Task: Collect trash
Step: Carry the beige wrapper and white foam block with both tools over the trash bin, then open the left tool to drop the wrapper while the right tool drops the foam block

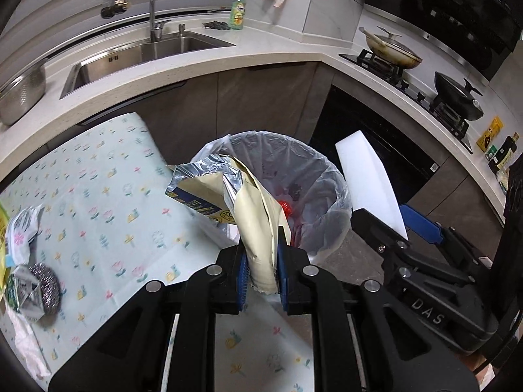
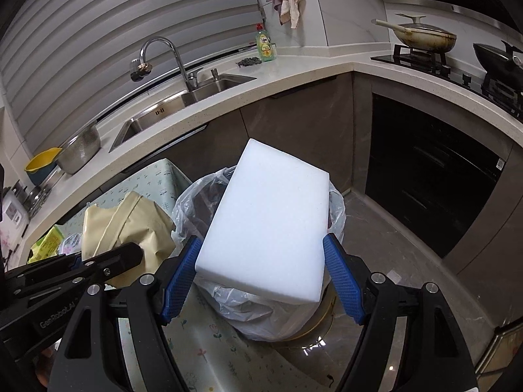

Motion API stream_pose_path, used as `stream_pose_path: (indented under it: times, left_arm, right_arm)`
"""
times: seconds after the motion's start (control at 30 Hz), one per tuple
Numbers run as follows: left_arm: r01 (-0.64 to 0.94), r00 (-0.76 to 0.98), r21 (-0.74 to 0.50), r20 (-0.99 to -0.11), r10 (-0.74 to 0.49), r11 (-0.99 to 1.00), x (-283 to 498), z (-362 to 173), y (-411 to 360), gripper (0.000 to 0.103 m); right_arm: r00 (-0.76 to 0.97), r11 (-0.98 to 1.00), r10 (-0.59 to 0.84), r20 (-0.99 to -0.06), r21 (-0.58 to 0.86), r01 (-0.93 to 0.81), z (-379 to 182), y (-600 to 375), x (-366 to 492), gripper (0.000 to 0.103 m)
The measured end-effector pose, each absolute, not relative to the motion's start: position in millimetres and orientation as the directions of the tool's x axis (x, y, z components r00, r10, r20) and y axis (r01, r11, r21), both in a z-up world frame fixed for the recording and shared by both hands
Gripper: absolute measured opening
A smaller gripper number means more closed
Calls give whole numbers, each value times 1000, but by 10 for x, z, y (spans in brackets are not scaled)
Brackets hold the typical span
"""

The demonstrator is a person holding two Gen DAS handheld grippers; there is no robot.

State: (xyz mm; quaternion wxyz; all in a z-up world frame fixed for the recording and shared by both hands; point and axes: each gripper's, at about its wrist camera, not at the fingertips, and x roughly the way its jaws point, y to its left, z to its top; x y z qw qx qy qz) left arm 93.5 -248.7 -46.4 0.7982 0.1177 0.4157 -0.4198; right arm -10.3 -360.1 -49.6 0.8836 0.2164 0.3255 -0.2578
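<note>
Holding trash over the lined bin (image 1: 294, 192): left hand-held gripper (image 1: 261, 271) pinched nearly closed on a crumpled foil-lined bag (image 1: 255, 228), right hand-held gripper (image 2: 261, 271) spread wide, clamping a white foam block (image 2: 268, 215), long axis pointing away; bin directly below-ahead of both.

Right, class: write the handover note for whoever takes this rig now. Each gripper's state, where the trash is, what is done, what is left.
Left gripper: shut on a crumpled foil-lined snack bag, held by the lined trash bin.
Right gripper: shut on a white foam block, above the bin.
Done: some trash already in the bin.
Left: drop both, then collect the steel scourer and wrappers on the floral tablecloth.
</note>
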Motion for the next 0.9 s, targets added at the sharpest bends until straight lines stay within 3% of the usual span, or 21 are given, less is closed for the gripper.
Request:
stream_pose_path:
  times: [0.37,0.47,0.53,0.6,0.7,0.9]
  left_arm:
    - [794,251,-188,-765,-594,578,1171,-659,-2867,20]
    - [791,252,-190,-765,-593,582,1249,-703,-2910,30]
    - [780,260,-196,-762,-593,594,1291,-721,-2919,44]
    - [770,268,-207,-754,-600,604,1343,-719,-2899,52]
    - [752,300,-193,-751,-588,630,1403,-719,-2855,59]
    - [699,346,-200,-745,-570,687,1522,-698,-2669,65]
  right_arm:
    - [636,752,-333,-696,211,625,-609,-3881,66,72]
    - [632,747,-333,-700,213,630,-641,-3907,83,72]
    - [629,744,-334,-702,213,633,-656,-3930,98,72]
    - [627,744,-335,-703,212,634,-667,-3937,105,72]
    - [627,746,-333,-704,209,632,-675,-3936,145,72]
    - [636,767,-321,-702,202,609,-678,-3889,273,76]
